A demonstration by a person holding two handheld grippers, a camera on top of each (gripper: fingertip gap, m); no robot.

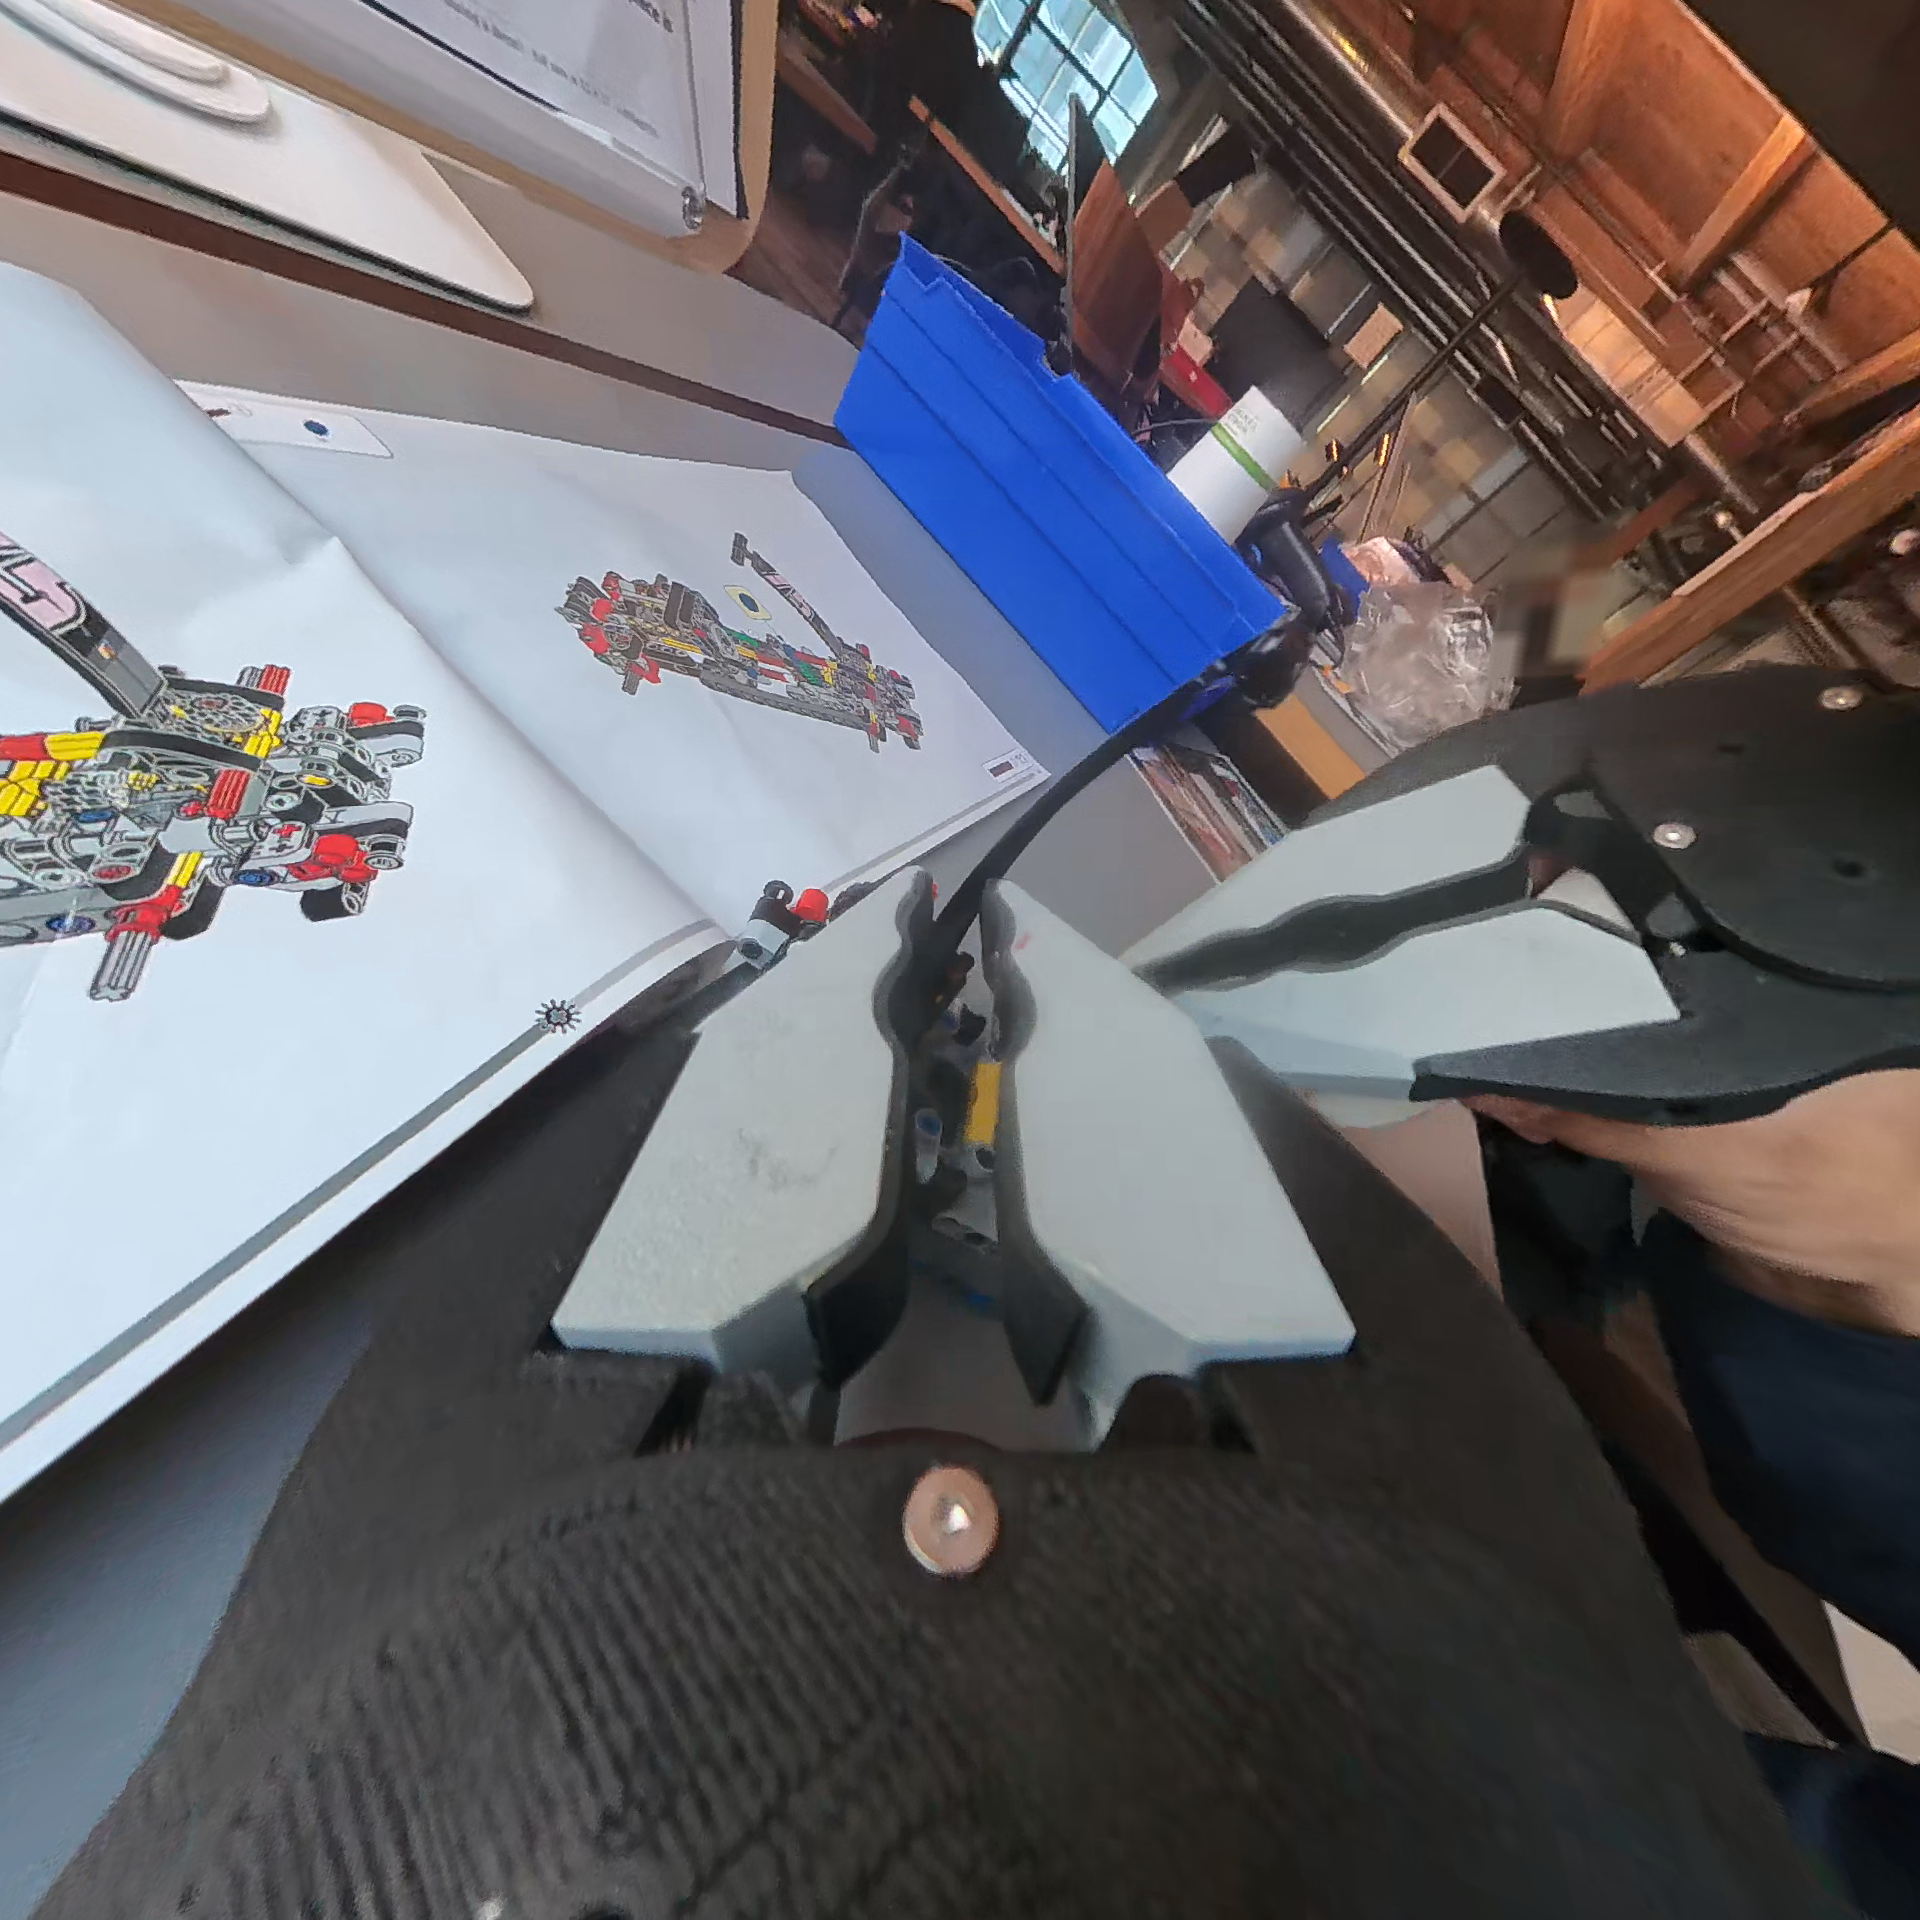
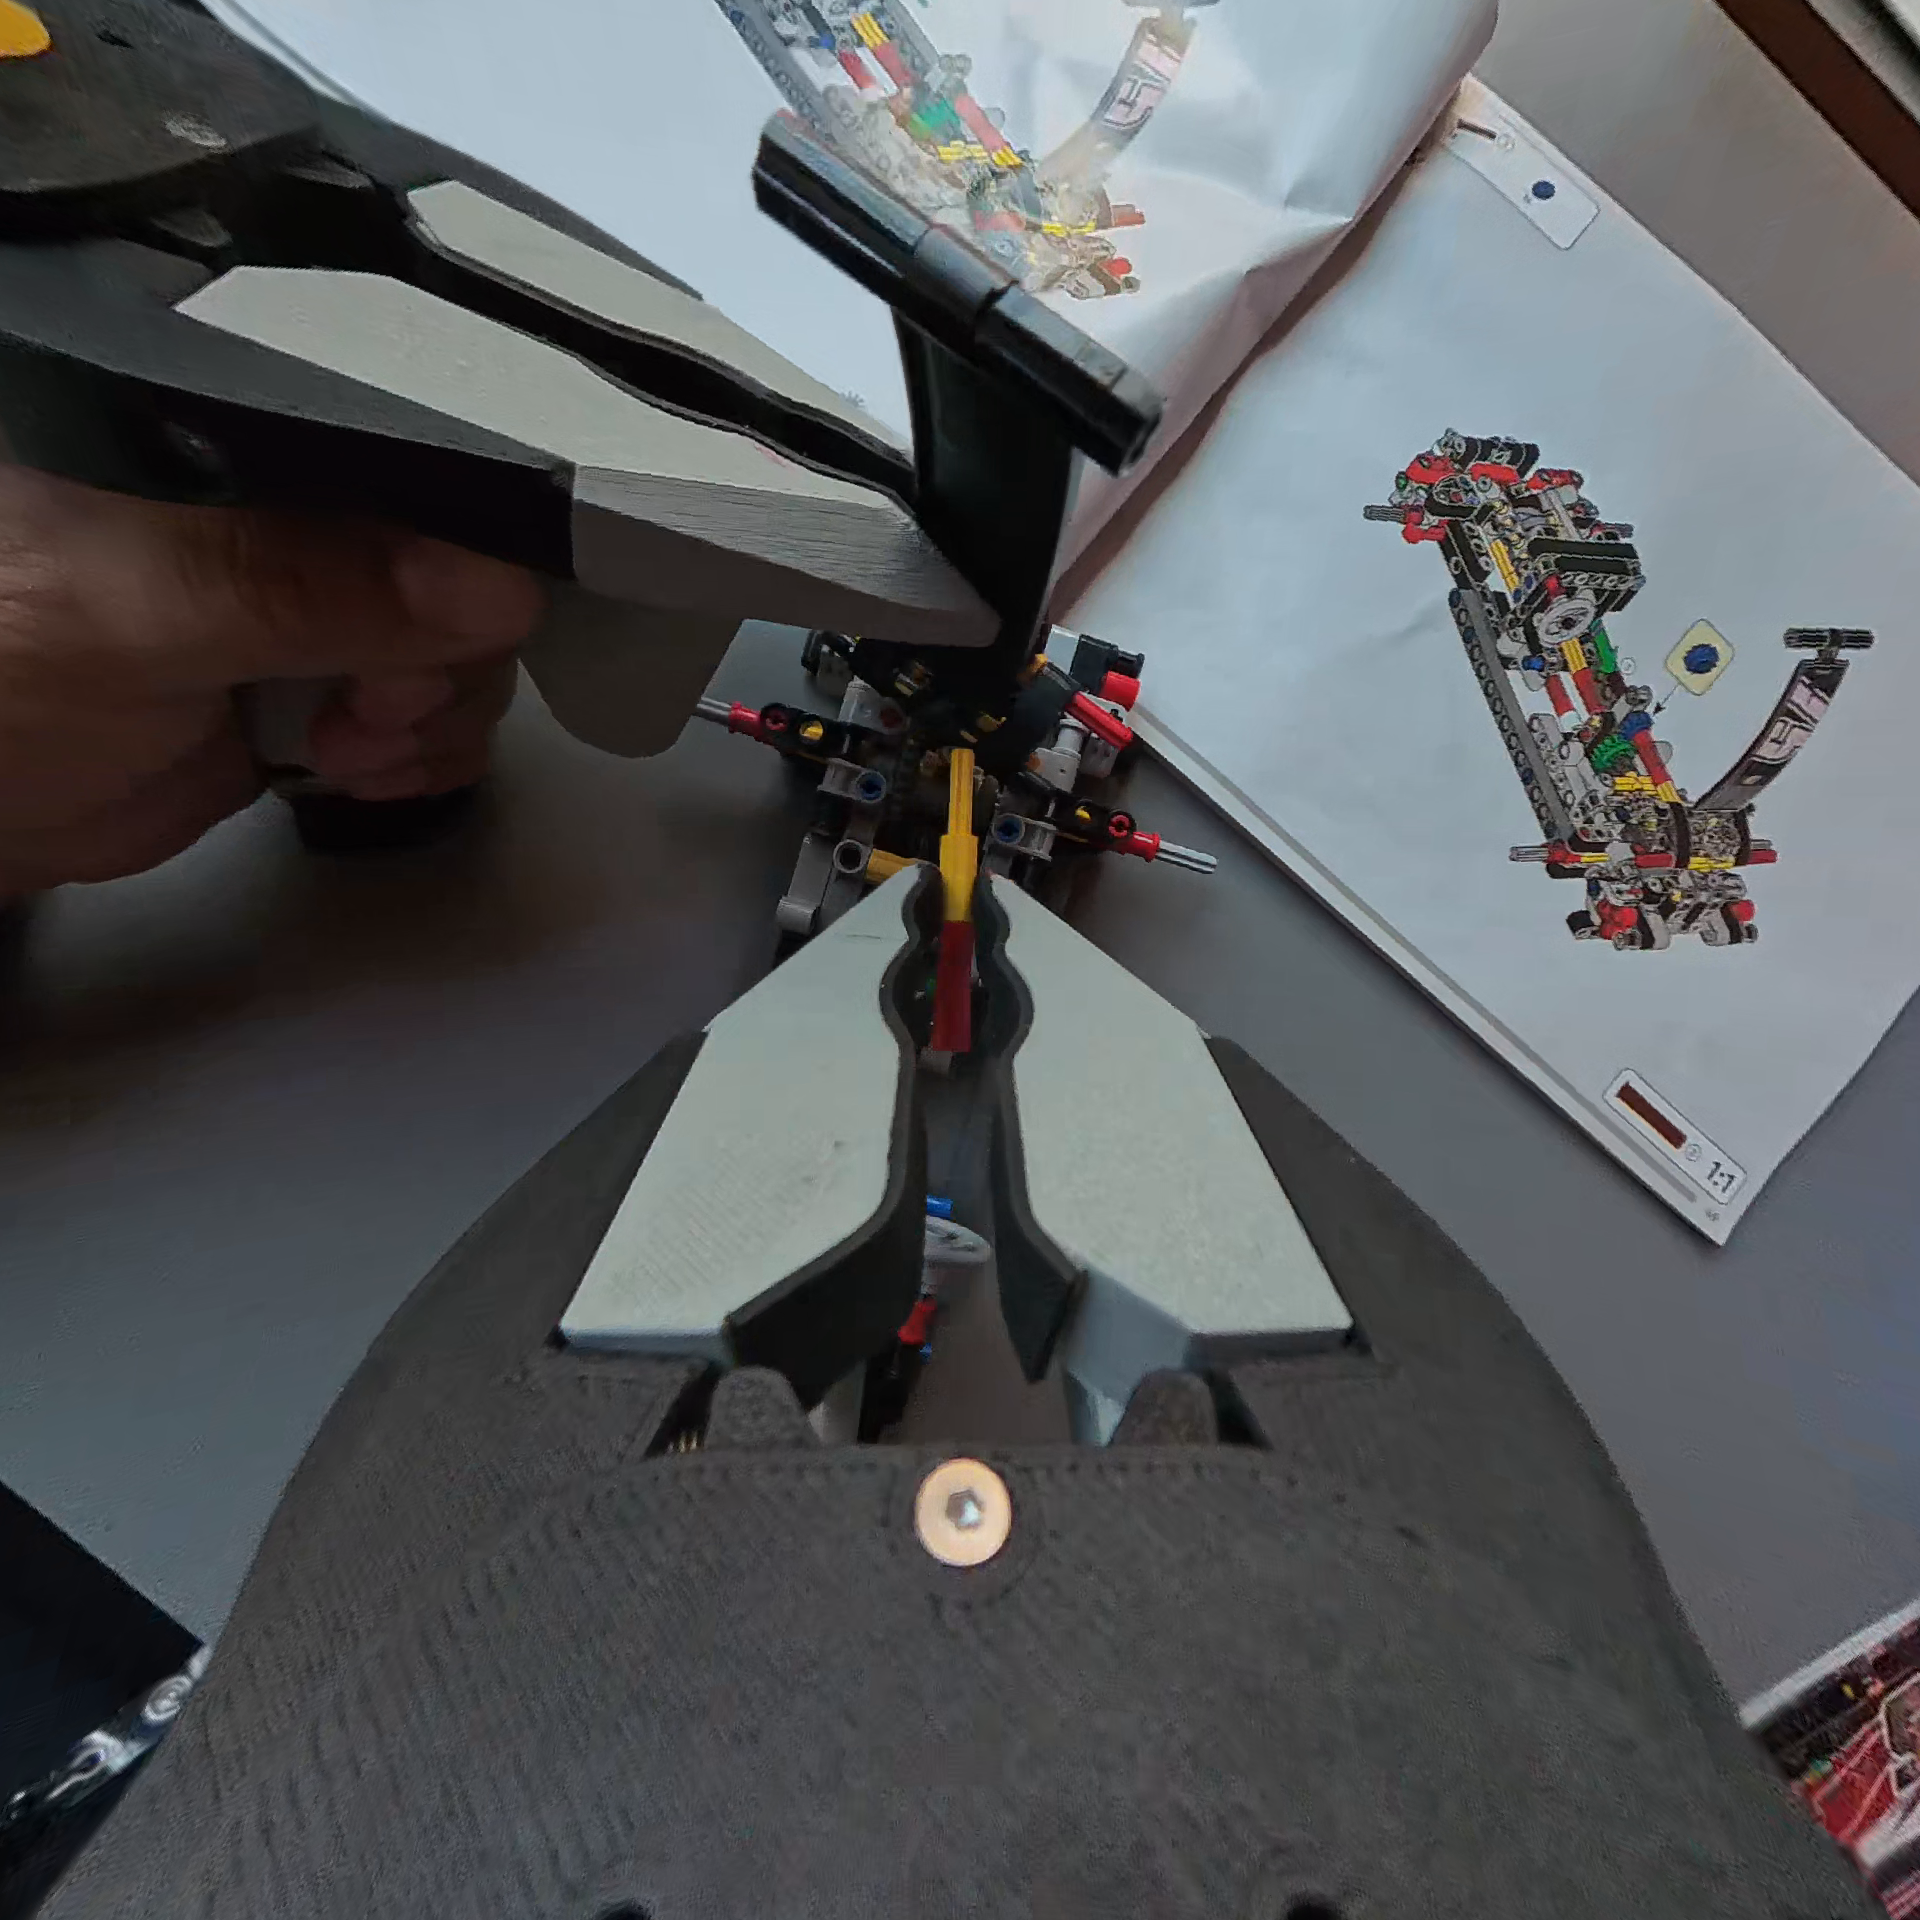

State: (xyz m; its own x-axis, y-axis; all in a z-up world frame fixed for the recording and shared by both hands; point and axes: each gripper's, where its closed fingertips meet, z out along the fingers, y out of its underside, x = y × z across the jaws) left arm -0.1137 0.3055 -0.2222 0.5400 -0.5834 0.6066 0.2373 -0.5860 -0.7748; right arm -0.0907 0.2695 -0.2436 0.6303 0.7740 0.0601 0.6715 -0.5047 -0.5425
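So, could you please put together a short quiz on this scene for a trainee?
1. True or false: the instruction booklet lies closed.
2. The right gripper is shut on: A) the model's yellow-and-red axle; B) the booklet; C) nothing.
3. What colour is the curved piece clamped in the left gripper?
Key: 1 false; 2 A; 3 black.
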